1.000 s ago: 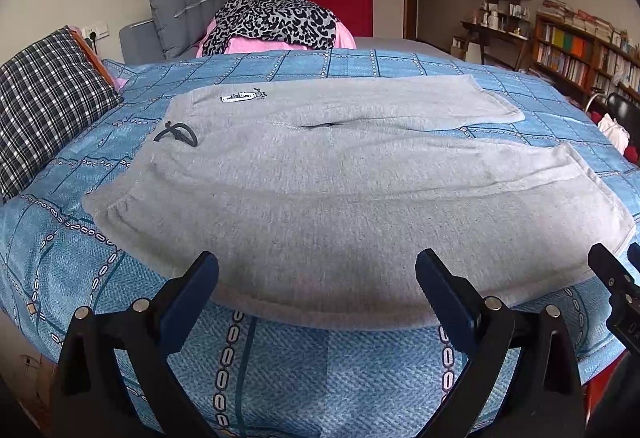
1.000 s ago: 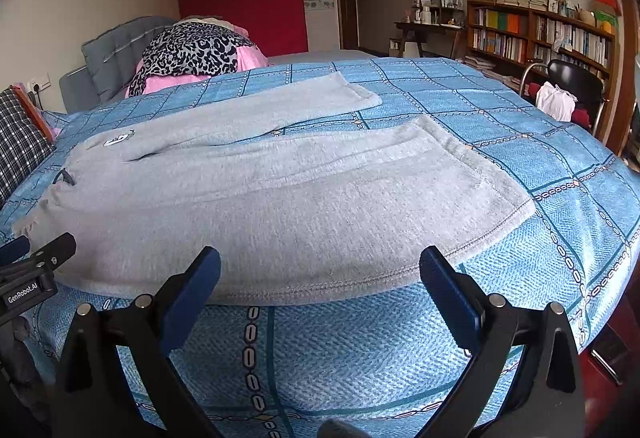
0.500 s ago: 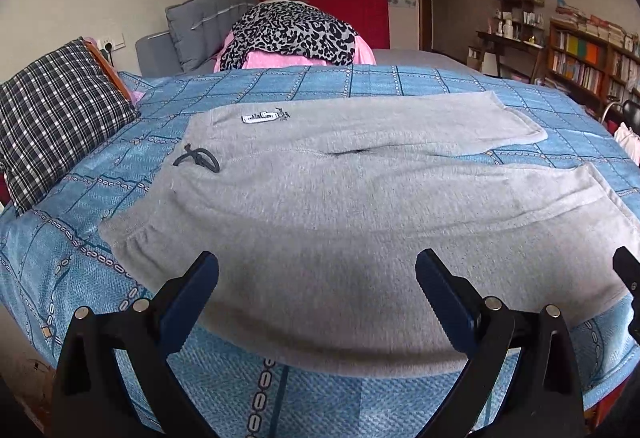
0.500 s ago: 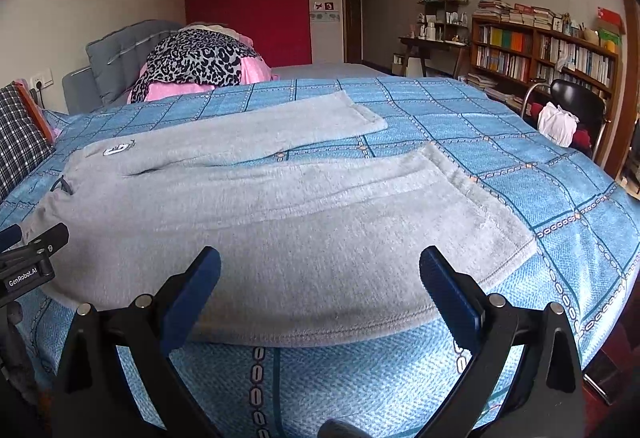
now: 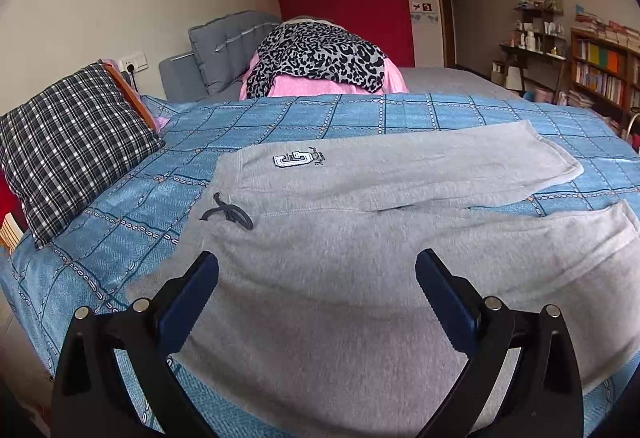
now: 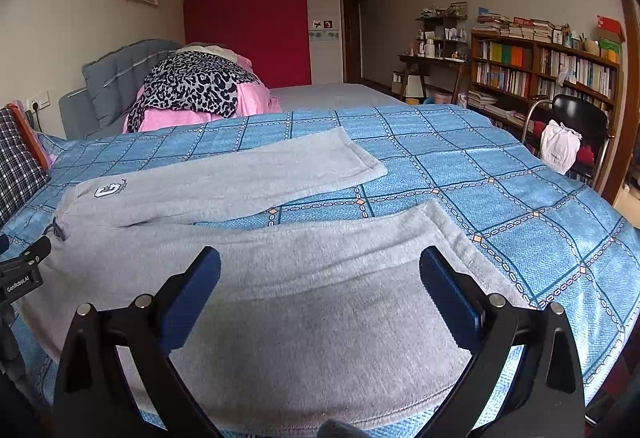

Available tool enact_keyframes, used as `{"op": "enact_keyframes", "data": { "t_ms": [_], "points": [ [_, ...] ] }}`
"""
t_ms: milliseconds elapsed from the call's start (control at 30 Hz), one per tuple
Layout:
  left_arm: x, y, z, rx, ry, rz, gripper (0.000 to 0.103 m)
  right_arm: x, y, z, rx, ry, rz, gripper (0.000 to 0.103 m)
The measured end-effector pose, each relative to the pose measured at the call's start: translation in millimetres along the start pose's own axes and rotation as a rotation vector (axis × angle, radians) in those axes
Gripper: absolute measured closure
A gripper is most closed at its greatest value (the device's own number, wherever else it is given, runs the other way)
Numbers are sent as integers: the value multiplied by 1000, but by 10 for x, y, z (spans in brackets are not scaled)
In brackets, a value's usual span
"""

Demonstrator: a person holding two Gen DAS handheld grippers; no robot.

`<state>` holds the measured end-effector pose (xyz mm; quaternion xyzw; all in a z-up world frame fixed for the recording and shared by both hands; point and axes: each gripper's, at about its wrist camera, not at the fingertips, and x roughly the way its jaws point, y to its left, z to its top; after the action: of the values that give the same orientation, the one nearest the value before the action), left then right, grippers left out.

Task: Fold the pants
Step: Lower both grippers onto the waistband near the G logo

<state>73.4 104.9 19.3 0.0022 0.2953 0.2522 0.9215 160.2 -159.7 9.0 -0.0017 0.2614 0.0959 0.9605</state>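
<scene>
Grey sweatpants (image 5: 360, 238) lie flat on the blue checked bedspread (image 5: 120, 238), waistband to the left, both legs spread to the right. A dark drawstring (image 5: 228, 214) and a white logo patch (image 5: 292, 160) mark the waist end. My left gripper (image 5: 316, 278) is open and empty, low over the near leg close to the waistband. My right gripper (image 6: 320, 278) is open and empty over the near leg (image 6: 320, 298) toward its hem. The far leg (image 6: 240, 178) lies apart from the near one. Part of the left gripper (image 6: 24, 270) shows at the right wrist view's left edge.
A plaid pillow (image 5: 68, 142) lies at the bed's left. A leopard-print and pink bedding pile (image 5: 320, 62) sits at the far side against a grey headboard (image 5: 224, 50). Bookshelves (image 6: 540, 70), a desk and a black chair (image 6: 576, 122) stand on the right.
Both grippers have moved forward and lower over the near pant leg; the left one has also shifted toward the waistband. The jaws stay open. The pants have not moved.
</scene>
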Motion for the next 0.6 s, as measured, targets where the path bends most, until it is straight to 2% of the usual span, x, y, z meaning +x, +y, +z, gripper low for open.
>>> {"op": "enact_keyframes", "data": {
  "t_ms": [600],
  "points": [
    [414,87,349,47,-2,70,5,523,5,264,-31,48,-17,2]
  ]
}}
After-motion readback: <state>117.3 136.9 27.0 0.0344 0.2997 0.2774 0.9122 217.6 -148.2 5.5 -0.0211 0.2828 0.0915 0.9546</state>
